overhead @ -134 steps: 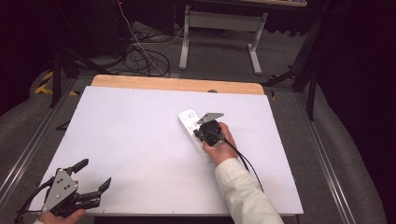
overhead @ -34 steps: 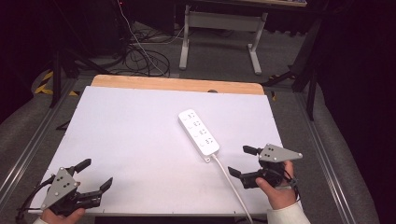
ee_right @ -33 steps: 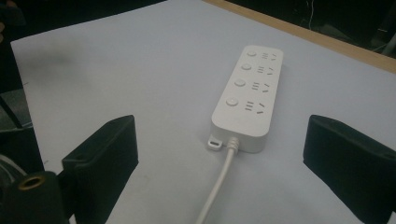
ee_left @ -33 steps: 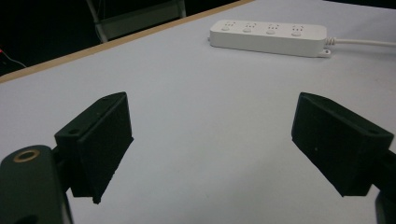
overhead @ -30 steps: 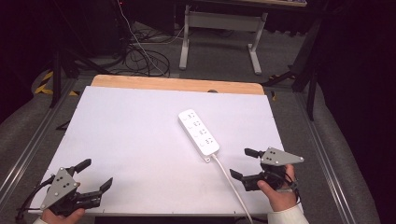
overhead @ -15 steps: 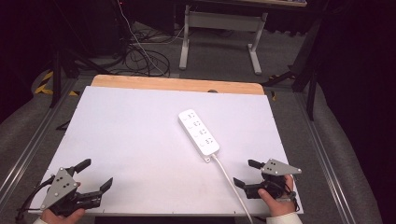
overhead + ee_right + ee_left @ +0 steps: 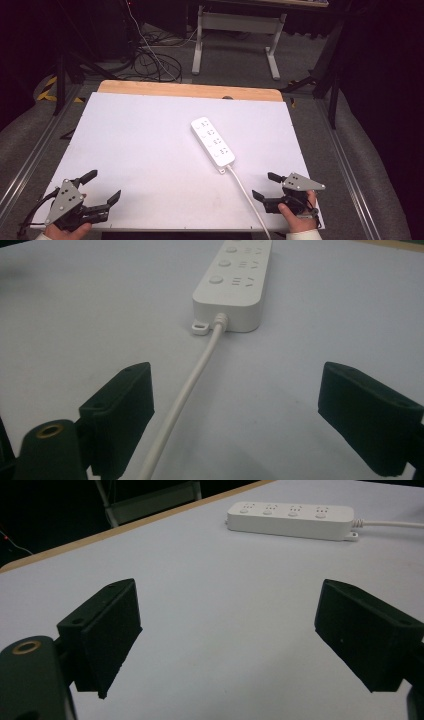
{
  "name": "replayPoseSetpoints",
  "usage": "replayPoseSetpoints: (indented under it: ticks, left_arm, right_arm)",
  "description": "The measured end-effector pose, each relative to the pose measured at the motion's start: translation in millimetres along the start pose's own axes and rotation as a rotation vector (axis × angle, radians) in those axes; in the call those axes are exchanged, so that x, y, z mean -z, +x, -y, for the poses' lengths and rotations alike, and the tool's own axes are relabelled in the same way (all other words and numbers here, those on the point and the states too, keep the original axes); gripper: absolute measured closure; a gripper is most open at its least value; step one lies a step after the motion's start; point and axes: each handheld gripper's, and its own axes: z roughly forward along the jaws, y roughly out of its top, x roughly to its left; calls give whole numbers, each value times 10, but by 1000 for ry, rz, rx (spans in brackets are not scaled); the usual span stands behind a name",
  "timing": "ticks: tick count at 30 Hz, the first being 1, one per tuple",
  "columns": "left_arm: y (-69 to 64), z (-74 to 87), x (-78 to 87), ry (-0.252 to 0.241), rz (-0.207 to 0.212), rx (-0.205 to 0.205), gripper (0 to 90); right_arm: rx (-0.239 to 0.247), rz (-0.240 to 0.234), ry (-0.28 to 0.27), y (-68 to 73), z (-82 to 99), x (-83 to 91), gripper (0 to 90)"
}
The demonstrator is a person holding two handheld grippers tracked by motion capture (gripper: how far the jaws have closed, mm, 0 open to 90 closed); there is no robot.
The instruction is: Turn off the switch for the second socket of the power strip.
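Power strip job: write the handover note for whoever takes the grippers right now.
Left gripper: open, holding nothing, resting at the near left corner of the table.
Right gripper: open, holding nothing, low at the near right edge; its jaws have just been closing a little, with the cord running between them, untouched.
Power strip: lies flat, right of the table's centre, the cord trailing off the near edge.
Done: the strip is set down and released.
Left: judging by the pose, probably handling the cord.
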Motion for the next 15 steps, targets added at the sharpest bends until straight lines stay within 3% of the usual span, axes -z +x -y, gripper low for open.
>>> replayPoseSetpoints:
  ticks: [12, 15]
  left_arm:
    - [0, 8, -5, -2, -13, -36, 118]
    - [7, 11, -5, -5, -5, -13, 117]
  right_arm:
    - [21, 21, 41, 6, 46, -29, 160]
    - [32, 28, 46, 13, 50, -34, 161]
